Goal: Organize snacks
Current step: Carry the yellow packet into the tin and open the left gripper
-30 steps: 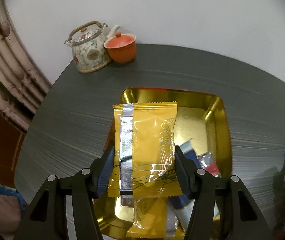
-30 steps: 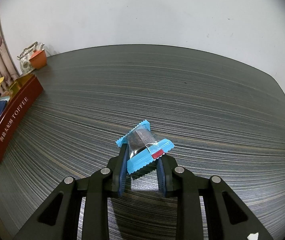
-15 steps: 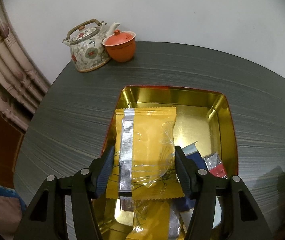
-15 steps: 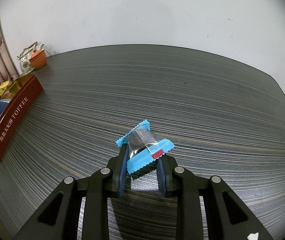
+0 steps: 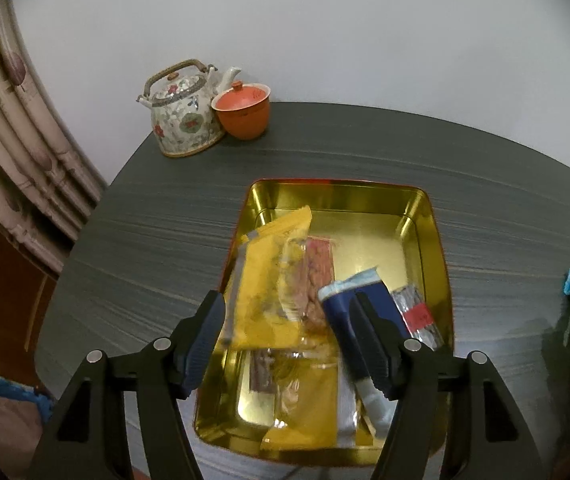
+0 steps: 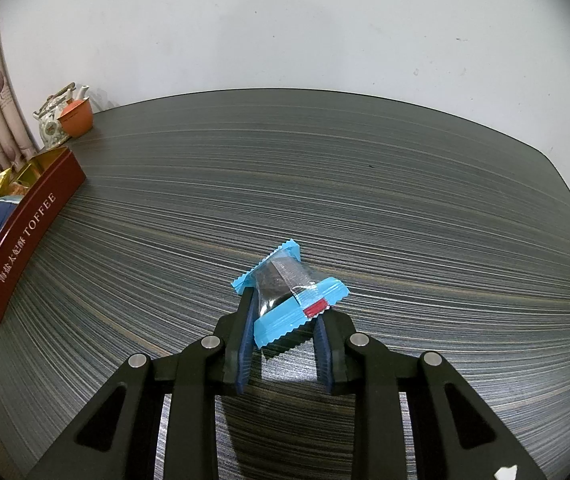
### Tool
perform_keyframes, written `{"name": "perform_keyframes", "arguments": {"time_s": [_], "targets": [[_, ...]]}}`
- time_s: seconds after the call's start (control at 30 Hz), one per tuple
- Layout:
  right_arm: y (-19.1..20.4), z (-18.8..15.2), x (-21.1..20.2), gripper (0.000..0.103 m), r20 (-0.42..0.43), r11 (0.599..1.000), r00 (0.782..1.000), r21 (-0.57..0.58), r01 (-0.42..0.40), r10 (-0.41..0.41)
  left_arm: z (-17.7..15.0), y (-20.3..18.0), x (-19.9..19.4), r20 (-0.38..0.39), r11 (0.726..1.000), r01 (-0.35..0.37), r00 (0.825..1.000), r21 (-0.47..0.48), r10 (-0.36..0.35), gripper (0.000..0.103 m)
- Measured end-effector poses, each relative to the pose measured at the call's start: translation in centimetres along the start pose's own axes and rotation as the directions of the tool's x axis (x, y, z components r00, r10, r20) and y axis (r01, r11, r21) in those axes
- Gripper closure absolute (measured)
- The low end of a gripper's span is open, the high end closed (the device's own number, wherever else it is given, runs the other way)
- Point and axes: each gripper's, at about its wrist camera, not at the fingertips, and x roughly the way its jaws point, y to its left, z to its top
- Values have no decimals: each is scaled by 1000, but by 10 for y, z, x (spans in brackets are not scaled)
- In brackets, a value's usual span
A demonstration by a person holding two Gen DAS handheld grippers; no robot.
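Observation:
In the left wrist view my left gripper (image 5: 287, 312) is open above a gold-lined tin (image 5: 341, 200). A yellow snack packet (image 5: 269, 280) lies tilted in the tin, free of the fingers. Another yellow packet (image 5: 309, 416), a navy packet (image 5: 357, 300) and a small silver-and-red packet (image 5: 415, 312) also lie inside. In the right wrist view my right gripper (image 6: 285, 312) is shut on a light blue snack packet (image 6: 289, 284), held just above the dark striped table (image 6: 365, 180).
A floral teapot (image 5: 183, 114) and an orange lidded cup (image 5: 243, 110) stand at the table's far left corner. The tin's dark red side marked TOFFEE (image 6: 29, 232) shows at the left of the right wrist view. A curtain (image 5: 13, 140) hangs at left.
My left gripper has opened and let go of the yellow packet, which has dropped into the tin. The right gripper with the blue packet has not moved.

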Motion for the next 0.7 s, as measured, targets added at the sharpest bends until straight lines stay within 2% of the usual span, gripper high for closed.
{"name": "perform_keyframes", "arguments": {"time_s": [0.07,0.17,0.3,0.57,0.7], "targets": [[1,0,0,77,0,1000,1000,-4,0,0,-3,2,-6,7,1000,10,1000,-2,-10,37],[3,0,1,70,-2,1000,1000,-20,-10,10,-9,2,-14,13,1000,23,1000,10,-23,36],[8,-1,1,68,-4,999,1000,-42,13,-14,-19,2,-19,11,999,43,999,5,-43,35],[-5,-1,-2,66,13,998,998,45,-54,53,-34,8,-21,-11,999,49,999,-7,-49,35],[-4,-2,-2,58,19,996,998,65,-68,67,-40,11,-20,-20,999,37,999,-12,-38,35]]}}
